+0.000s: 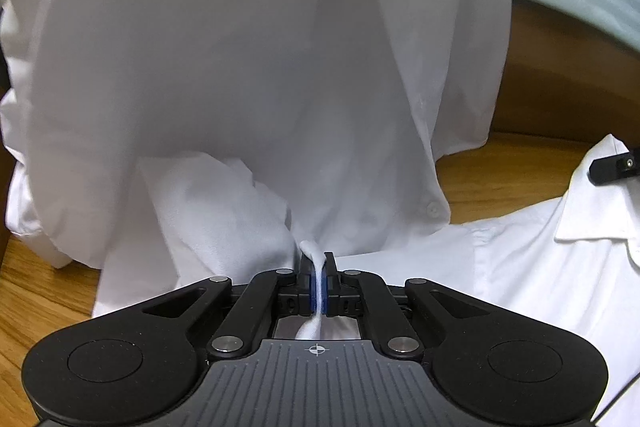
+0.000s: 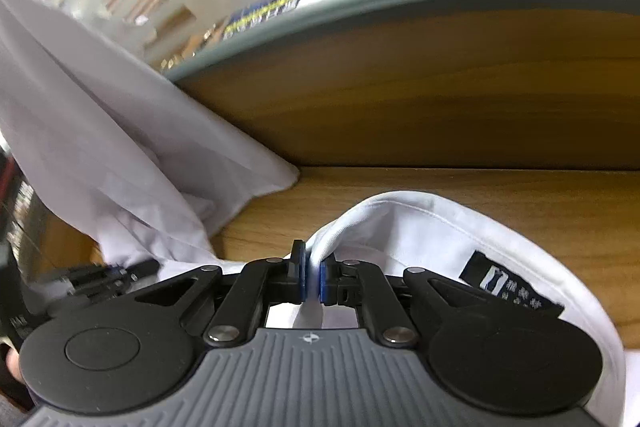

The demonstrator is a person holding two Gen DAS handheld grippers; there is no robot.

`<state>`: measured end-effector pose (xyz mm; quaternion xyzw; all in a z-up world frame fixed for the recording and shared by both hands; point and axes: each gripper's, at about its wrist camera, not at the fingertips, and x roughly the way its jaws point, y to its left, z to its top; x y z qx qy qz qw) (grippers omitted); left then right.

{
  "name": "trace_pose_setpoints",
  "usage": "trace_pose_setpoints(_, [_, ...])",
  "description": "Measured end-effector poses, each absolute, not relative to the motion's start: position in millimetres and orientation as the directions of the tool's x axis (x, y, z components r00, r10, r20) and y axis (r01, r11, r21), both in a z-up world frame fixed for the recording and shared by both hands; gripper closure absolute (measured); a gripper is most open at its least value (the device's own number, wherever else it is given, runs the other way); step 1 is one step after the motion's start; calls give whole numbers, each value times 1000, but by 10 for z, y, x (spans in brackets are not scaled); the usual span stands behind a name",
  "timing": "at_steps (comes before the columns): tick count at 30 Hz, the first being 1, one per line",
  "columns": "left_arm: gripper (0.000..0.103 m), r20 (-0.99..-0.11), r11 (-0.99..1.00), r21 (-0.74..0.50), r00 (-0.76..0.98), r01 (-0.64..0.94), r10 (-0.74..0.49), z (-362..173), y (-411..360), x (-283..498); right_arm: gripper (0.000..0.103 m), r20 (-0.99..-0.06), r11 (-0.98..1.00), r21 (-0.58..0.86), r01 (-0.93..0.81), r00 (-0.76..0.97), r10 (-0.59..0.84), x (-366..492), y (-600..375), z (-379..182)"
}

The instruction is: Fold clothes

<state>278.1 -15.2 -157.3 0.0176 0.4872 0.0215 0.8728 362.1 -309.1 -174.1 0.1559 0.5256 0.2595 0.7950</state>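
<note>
The shirt [image 1: 240, 67] is thin white cotton, smooth and slightly sheer, lying partly on the wood-grain counter [image 1: 500, 171] and partly lifted in soft hanging folds. The left hand-held gripper [image 1: 319, 267] is clamped on a pinched ridge of the fabric; the cloth bunches into a narrow white rope between its blue pads [image 1: 310, 291] and runs back toward the camera. The gripper tilts steeply down at the counter.

The left view shows a small round button [image 1: 432, 207] on the placket edge and the flat, pointed collar [image 1: 592, 203] lying to the right, with a black tip of the right hand-held gripper [image 1: 612, 167] resting at the collar.

The right view shows that gripper [image 2: 313, 267] closed on the stiff, curved collar band [image 2: 400, 211], the fabric squeezed between its pads. Only here is the dark woven label [image 2: 508, 283] visible inside the collar, along with a raised wooden back panel [image 2: 440, 87] with a grey rim behind the counter. At the left of that view, the lifted shirt drapes diagonally, and the left gripper's black linkage is seen below it, blurred.
</note>
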Motion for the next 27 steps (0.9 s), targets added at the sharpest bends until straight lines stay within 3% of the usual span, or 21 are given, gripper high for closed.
trace_pose_setpoints(3, [92, -854, 999, 48, 517, -18, 50, -1585, -165, 2819, 89, -778, 830, 492, -263, 294, 555, 3612, -3040, -1751])
trace_pose_setpoints(5, [81, -851, 1000, 27, 524, -16, 31, -1554, -146, 2825, 77, -787, 837, 477, -269, 292, 543, 3582, -3072, -1674])
trace_pose_setpoints(7, [70, -829, 1000, 25, 558, -12, 27, -1460, -148, 2790, 53, -792, 844, 456, -282, 303, 530, 3530, -3118, -1565])
trace_pose_setpoints(8, [64, -817, 1000, 22, 577, -8, 22, -1389, -166, 2765, 50, -791, 846, 444, -294, 315, 525, 3484, -3155, -1486])
trace_pose_setpoints(14, [51, -766, 995, -88, 634, 54, -102, -997, -381, 2636, 50, -778, 862, 378, -336, 389, 493, 3129, -3561, -959])
trace_pose_setpoints(18, [47, -754, 974, -179, 618, 137, -225, -900, -665, 2630, 50, -788, 896, 310, -317, 441, 429, 2809, -4014, -730])
trace_pose_setpoints(27, [38, -753, 900, -314, 499, 301, -430, -970, -1770, 2534, 48, -830, 962, 186, -198, 493, 261, 2117, -5009, -691])
